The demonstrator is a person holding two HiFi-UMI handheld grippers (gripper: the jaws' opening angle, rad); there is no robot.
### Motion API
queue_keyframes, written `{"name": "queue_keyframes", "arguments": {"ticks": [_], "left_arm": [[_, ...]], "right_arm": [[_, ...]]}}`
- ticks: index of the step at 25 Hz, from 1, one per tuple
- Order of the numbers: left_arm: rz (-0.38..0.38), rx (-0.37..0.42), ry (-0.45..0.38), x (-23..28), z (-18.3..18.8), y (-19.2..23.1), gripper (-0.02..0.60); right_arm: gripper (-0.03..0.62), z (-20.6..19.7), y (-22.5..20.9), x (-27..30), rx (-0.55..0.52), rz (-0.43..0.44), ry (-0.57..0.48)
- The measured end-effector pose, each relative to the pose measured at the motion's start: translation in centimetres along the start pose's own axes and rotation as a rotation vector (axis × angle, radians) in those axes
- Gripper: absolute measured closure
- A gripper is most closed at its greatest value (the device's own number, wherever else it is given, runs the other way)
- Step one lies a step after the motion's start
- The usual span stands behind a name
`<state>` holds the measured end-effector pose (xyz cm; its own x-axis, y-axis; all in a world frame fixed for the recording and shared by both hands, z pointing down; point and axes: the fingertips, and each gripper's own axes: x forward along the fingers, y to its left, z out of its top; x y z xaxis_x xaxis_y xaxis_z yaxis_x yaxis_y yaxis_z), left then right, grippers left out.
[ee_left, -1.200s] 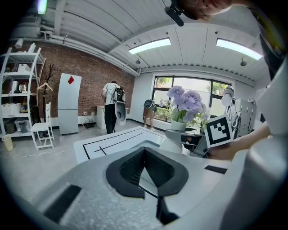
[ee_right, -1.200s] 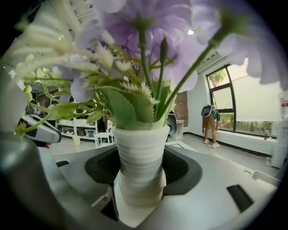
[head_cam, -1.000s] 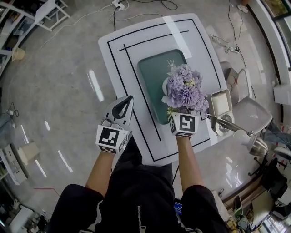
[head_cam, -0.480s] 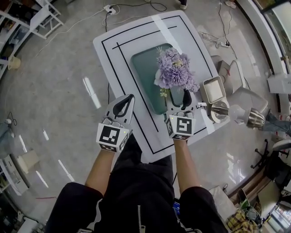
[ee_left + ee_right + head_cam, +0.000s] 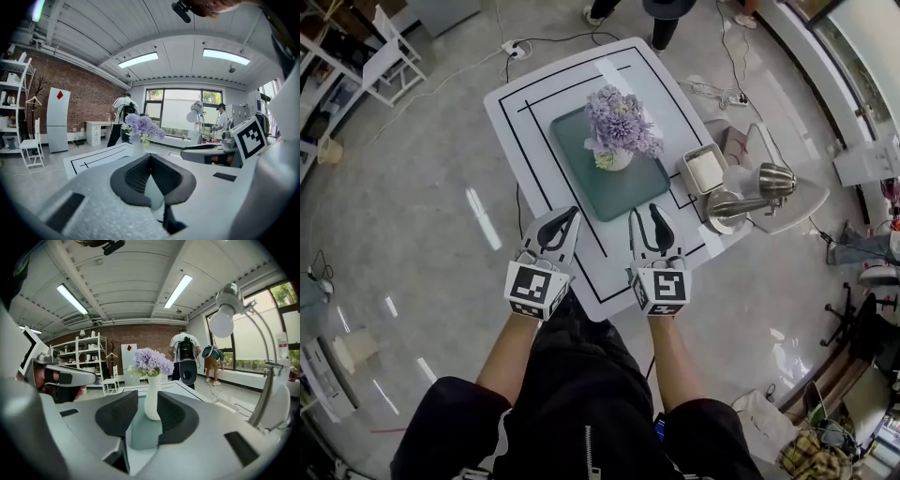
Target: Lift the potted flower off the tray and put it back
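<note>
white table (image 5: 661,89) is seen with the potted flower (image 5: 619,131), lilac blooms in a white vase, set on the green tray (image 5: 628,187), well beyond the right gripper (image 5: 646,216), whose empty jaws, just now closing, are parted; the left gripper (image 5: 565,216) is closed.

A white table (image 5: 514,105) fills the upper middle of the frame. At its right edge are a square box (image 5: 704,171) and a metal lamp (image 5: 748,195). A white shelf (image 5: 375,58) stands upper left.
</note>
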<state>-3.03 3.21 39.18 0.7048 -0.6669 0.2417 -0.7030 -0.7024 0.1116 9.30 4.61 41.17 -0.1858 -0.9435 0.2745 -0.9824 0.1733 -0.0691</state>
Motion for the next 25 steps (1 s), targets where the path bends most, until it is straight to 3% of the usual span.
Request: {"name": "queue_keyframes", "arguments": {"ticks": [4, 7, 15, 25], "left_arm": [[-0.011, 0.015, -0.023, -1.5, 0.7, -3.9, 0.577], [-0.016, 0.025, -0.029, -2.8, 0.7, -6.7, 0.577], [-0.025, 0.044, -0.045, -6.4, 0.8, -12.4, 0.577], [-0.010, 0.057, -0.054, -9.6, 0.7, -15.0, 0.577]], "right_arm": [[0.559, 0.9, 0.0, -5.0, 0.005, 0.007, 0.012], [0.585, 2.2, 1.0, -8.6, 0.013, 0.045, -0.002], [0.586, 4.3, 2.4, -16.5, 0.053, 0.043, -0.020], [0.588, 3.3, 5.3, -20.0, 0.035, 0.098, -0.014]]}}
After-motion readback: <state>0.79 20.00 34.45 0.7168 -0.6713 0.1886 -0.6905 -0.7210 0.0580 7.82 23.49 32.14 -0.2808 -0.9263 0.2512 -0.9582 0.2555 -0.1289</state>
